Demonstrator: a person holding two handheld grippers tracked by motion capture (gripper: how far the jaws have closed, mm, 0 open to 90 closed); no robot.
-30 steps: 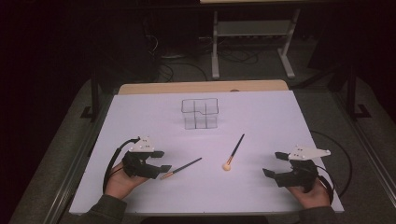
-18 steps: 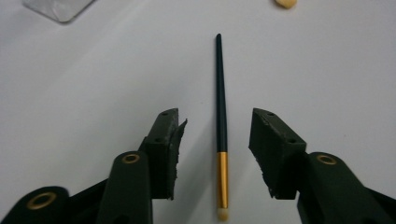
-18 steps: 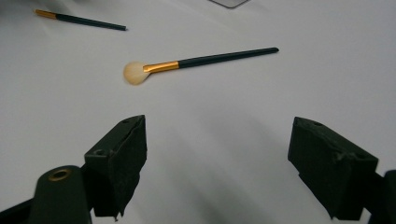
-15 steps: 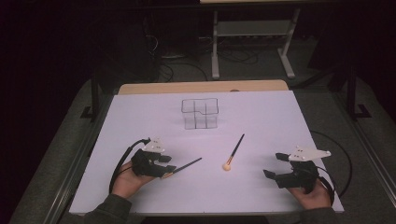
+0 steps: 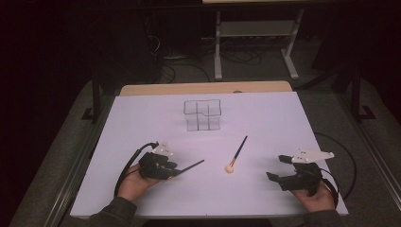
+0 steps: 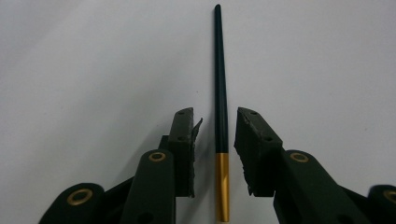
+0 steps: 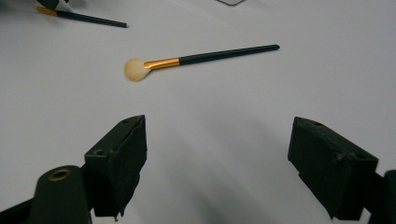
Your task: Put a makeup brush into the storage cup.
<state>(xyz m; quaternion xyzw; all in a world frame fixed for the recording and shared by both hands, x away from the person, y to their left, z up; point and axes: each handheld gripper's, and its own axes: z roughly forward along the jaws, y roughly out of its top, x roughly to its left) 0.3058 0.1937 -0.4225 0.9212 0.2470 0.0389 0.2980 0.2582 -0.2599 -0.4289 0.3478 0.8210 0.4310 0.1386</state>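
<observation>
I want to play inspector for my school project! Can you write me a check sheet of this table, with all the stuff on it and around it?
Surface: white table top, wooden strip along its far edge.
Job's things: dark-handled brush with a gold band, lying flat between the jaws of the left gripper, a gap on each side; second brush with a pale round tip, lying mid-table; clear divided box standing farther back.
Clutter: nothing seen.
Grippers: left gripper open around the brush handle, not yet closed; right gripper open wide, apart from both brushes.
Cables: one black cable loops from the left gripper, another from the right.
Surroundings: dark floor, metal stand behind the table.
</observation>
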